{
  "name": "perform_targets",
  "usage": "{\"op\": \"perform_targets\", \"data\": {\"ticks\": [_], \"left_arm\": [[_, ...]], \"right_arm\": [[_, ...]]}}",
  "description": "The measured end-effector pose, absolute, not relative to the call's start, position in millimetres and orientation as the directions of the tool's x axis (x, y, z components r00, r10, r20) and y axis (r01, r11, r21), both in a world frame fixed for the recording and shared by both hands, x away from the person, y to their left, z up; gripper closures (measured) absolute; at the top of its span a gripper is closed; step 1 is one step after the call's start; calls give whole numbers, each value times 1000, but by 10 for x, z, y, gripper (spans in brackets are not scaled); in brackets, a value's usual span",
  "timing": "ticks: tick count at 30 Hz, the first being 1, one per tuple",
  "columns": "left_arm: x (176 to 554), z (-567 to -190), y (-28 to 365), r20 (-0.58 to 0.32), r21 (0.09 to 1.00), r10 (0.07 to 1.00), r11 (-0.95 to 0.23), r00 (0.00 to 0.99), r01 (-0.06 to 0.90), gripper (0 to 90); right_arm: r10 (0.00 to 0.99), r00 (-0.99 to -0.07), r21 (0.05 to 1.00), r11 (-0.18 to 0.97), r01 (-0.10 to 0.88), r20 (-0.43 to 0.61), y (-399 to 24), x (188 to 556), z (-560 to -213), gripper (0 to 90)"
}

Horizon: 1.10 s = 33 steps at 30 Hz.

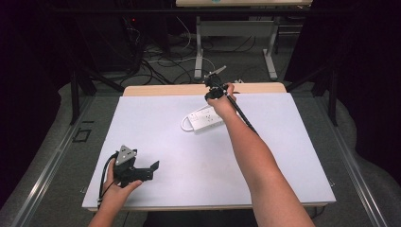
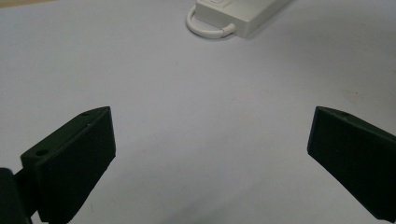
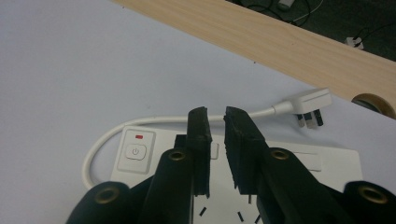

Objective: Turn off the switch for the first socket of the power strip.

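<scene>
A white power strip (image 1: pixel 205 119) lies on the white table sheet (image 1: pixel 156 137), right of the middle and toward the far side. My right gripper (image 1: pixel 213 96) hangs just above it, pointing down. In the right gripper view its jaws (image 3: pixel 217 114) stand almost together, a narrow gap between them and nothing in it, over the strip's top (image 3: pixel 327 163) beside the power button (image 3: pixel 135 151). The strip's cable (image 3: pixel 100 144) loops round to a white plug (image 3: pixel 310 105) lying on the sheet. My left gripper (image 1: pixel 150 170) rests near the front left, wide open (image 2: pixel 212 121) and empty, facing the strip (image 2: pixel 243 18).
A strip of bare wooden tabletop (image 3: pixel 280 42) runs along the far edge of the sheet. Beyond the table are a desk frame (image 1: pixel 234 42) and loose cables (image 1: pixel 161 66) on the floor. The person's right forearm (image 1: pixel 260 161) crosses the sheet's right half.
</scene>
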<state>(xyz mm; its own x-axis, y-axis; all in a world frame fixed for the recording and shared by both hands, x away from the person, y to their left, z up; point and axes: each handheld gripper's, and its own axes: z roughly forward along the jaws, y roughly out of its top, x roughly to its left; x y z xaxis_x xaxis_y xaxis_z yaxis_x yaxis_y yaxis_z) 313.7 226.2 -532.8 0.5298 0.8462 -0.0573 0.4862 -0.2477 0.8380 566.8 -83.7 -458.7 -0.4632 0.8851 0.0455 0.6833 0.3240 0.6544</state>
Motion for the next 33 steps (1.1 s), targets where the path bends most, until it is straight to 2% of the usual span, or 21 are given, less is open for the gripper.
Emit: {"op": "perform_targets", "data": {"ticks": [16,23,33], "left_arm": [[3134,-5331,2268,-62,839,847,-242,529,487,9],[3137,-5333,2274,-63,838,849,-241,525,489,9],[3137,-5337,2277,-66,838,849,-239,524,491,9]], "right_arm": [[889,-453,635,314,706,63,-831,5717,-4771,898],[888,-454,637,305,708,79,-810,5722,-4829,900],[886,-460,629,331,703,48,-773,5742,-4917,900]]}}
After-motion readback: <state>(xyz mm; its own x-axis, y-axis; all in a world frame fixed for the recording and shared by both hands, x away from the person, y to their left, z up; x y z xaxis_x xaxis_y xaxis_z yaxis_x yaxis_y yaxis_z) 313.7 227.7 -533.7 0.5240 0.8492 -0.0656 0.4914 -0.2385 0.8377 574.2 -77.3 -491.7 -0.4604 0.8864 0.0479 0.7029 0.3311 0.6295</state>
